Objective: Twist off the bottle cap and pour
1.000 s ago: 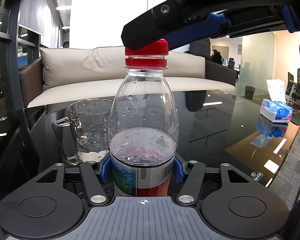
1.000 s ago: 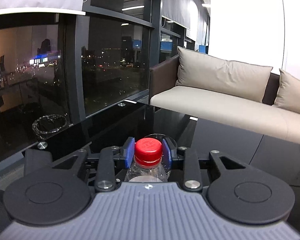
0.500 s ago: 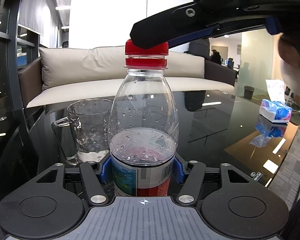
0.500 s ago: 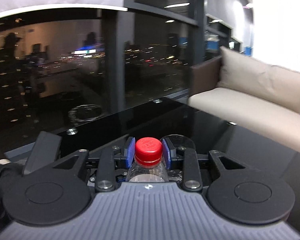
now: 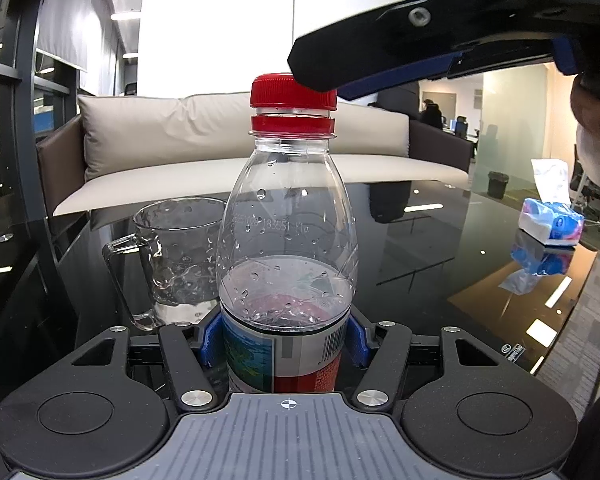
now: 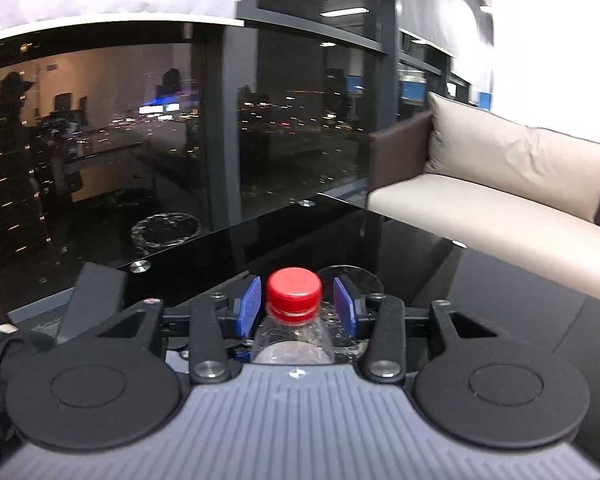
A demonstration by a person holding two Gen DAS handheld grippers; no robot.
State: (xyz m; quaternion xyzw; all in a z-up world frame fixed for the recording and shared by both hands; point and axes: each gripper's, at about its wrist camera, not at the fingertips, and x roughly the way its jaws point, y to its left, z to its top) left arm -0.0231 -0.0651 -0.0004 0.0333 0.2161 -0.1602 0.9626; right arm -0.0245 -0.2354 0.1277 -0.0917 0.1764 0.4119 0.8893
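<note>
A clear plastic bottle point(image 5: 286, 240), part full of water, stands upright on the black glass table. My left gripper point(image 5: 284, 340) is shut on its labelled lower body. Its red cap point(image 5: 293, 92) sits raised, with a gap above the red neck ring. In the right wrist view my right gripper point(image 6: 296, 306) is open: its blue pads point(image 6: 249, 306) stand on either side of the cap point(image 6: 293, 290) with a gap each side. A clear glass mug point(image 5: 172, 256) with a little water stands just behind and left of the bottle.
A beige sofa point(image 5: 220, 148) runs along the table's far edge. A tissue pack point(image 5: 550, 222) lies at the right on the table point(image 5: 440, 248). Dark windows are on the left point(image 6: 140, 140). A wire bin point(image 6: 166, 230) stands on the floor beyond the table.
My right gripper has let go of the cap and opened, and has swung to the right over the bottle. The cap now sits higher above the neck ring. The left gripper and bottle have not moved.
</note>
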